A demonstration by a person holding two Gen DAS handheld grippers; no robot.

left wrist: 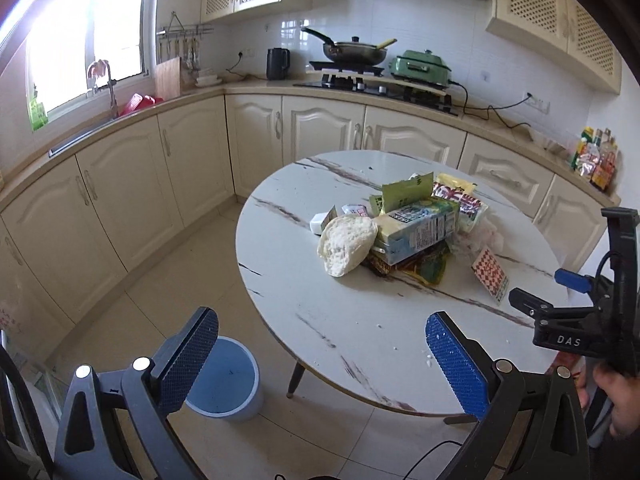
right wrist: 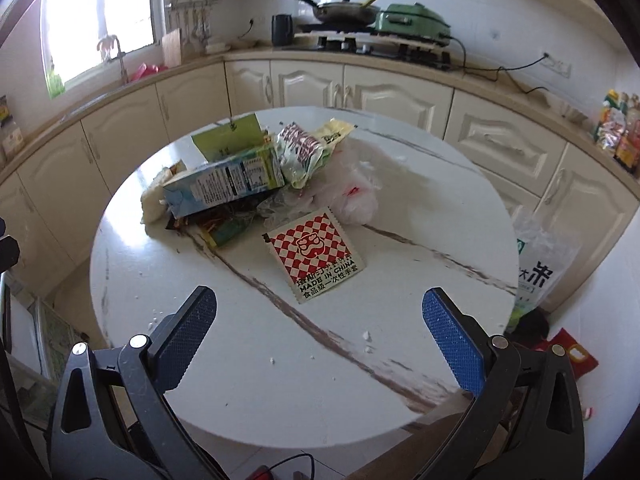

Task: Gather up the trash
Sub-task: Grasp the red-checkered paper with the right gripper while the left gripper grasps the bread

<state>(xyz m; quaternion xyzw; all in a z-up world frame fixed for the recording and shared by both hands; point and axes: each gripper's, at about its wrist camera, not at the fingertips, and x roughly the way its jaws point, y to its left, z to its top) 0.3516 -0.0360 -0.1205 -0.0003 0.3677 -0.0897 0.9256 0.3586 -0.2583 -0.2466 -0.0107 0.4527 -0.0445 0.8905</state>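
Note:
A heap of trash lies on the round marble-look table (left wrist: pixel 340 320): a torn piece of bread (left wrist: pixel 346 244), a drink carton (left wrist: pixel 420 228) (right wrist: pixel 228 184), snack wrappers (right wrist: pixel 302 148), a clear plastic bag (right wrist: pixel 352 188) and a red-checked glove packet (right wrist: pixel 316 254) (left wrist: pixel 490 274). A blue bin (left wrist: pixel 224 380) stands on the floor by the table's near left edge. My left gripper (left wrist: pixel 320 356) is open and empty, held above the table edge and bin. My right gripper (right wrist: pixel 320 340) is open and empty over the table's near side, short of the packet. The right gripper's body (left wrist: pixel 580 312) shows in the left wrist view.
Cream kitchen cabinets (left wrist: pixel 200 152) and a counter curve behind the table, with a sink, kettle (left wrist: pixel 277 63), stove with a pan (left wrist: pixel 354 50) and a green cooker. A rice bag (right wrist: pixel 540 264) and red bag (right wrist: pixel 568 350) sit on the floor at the right. Crumbs dot the tabletop.

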